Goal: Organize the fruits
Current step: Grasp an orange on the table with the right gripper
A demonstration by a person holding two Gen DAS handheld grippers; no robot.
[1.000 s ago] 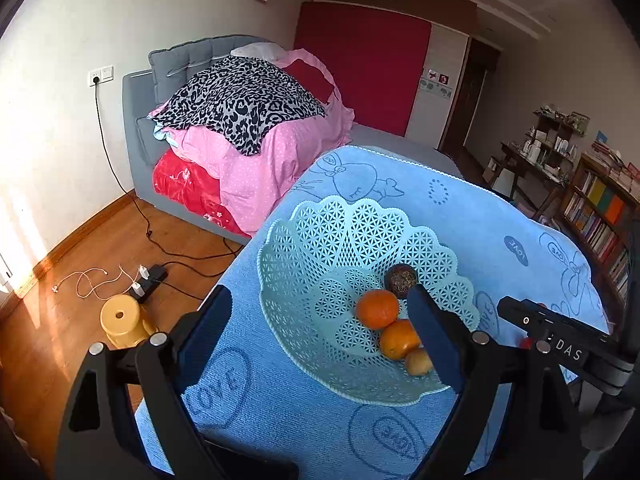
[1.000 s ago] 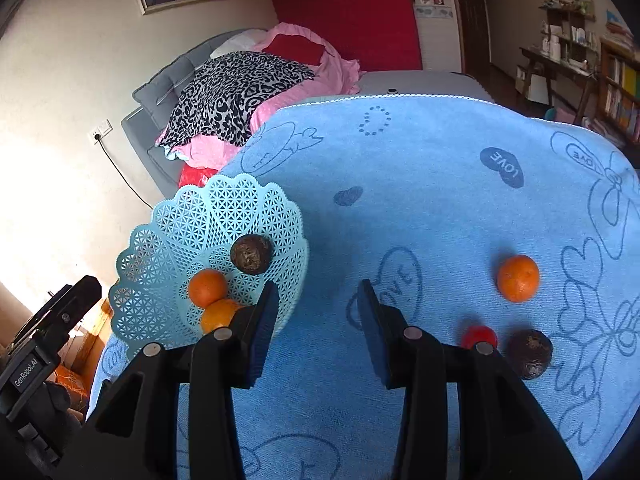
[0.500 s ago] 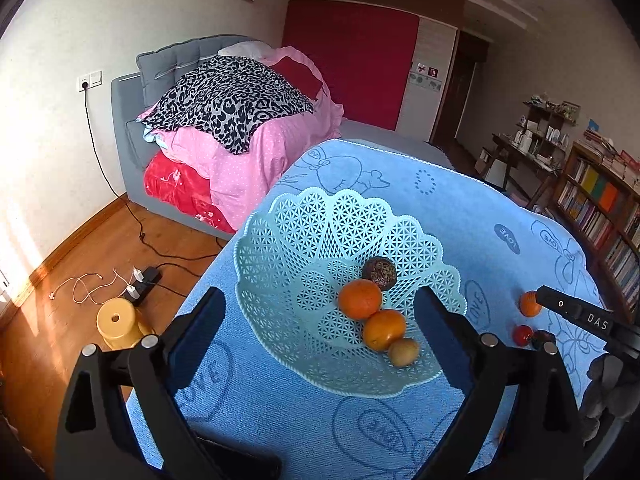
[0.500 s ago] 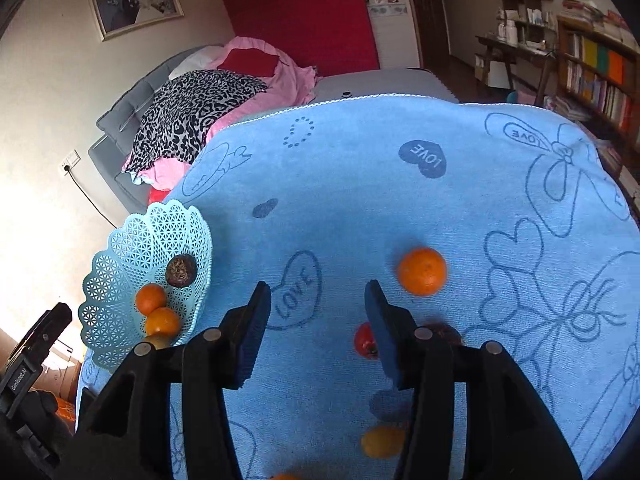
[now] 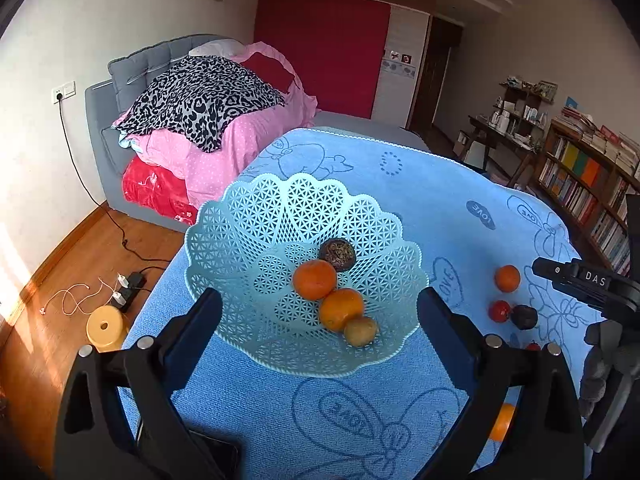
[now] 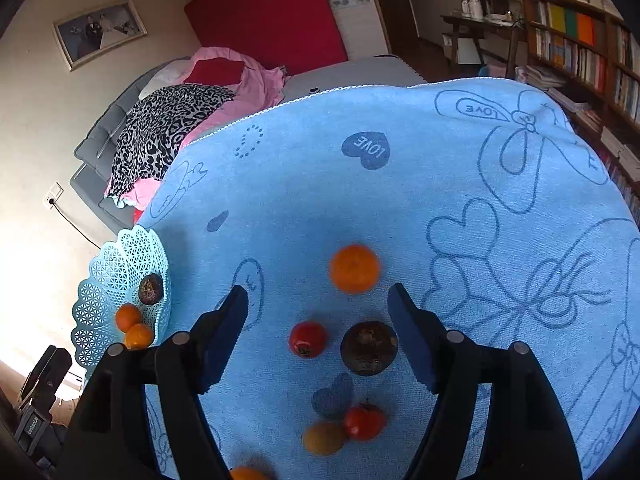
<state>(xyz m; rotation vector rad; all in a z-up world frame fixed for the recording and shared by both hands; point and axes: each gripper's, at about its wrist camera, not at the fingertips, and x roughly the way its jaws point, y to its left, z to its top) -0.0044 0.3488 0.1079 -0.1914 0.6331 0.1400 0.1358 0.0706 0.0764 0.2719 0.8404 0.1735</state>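
A pale turquoise lattice basket sits on the blue towel and holds two oranges, a dark passion fruit and a small yellowish fruit. My left gripper hangs open over the basket's near rim, with nothing between its fingers. My right gripper is open above loose fruit on the towel: an orange just ahead of the fingertips, a red fruit and a dark fruit between the fingers, another red fruit and a yellow one nearer the camera.
The blue towel covers the table. Behind it stands a grey bed with pink bedding. A bookshelf lines the right wall. On the wooden floor at left lie a yellow stool and a power strip with cables.
My right gripper has swung right, away from the basket, and opened wider over the loose fruit. My left gripper has drawn back a little from the basket and stays open.
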